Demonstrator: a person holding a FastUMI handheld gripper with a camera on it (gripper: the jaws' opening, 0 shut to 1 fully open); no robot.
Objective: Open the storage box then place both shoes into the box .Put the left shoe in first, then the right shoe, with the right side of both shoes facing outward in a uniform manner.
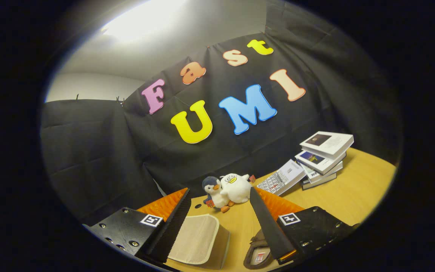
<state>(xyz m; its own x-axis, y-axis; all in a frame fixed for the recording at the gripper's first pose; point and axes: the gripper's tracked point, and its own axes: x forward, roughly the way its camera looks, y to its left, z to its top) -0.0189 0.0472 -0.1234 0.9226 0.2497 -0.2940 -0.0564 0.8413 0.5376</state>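
I see a yellowish wooden surface [338,200] running to a black cloth wall under a pale ceiling. My jaws [221,223] stand wide apart, holding nothing. Between them, near the left one, sits the beige fabric storage box [196,240], lid closed. A dark shoe [257,255] lies by the right jaw, mostly hidden. Farther off sit two plush penguins [227,190], and a stack of books [321,156] far right.

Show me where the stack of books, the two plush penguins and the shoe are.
stack of books [325,156], gripper view, top cover.
plush penguins [228,190], gripper view, white one's belly.
shoe [257,254], gripper view, opening beside a finger of the open tongs [225,226].
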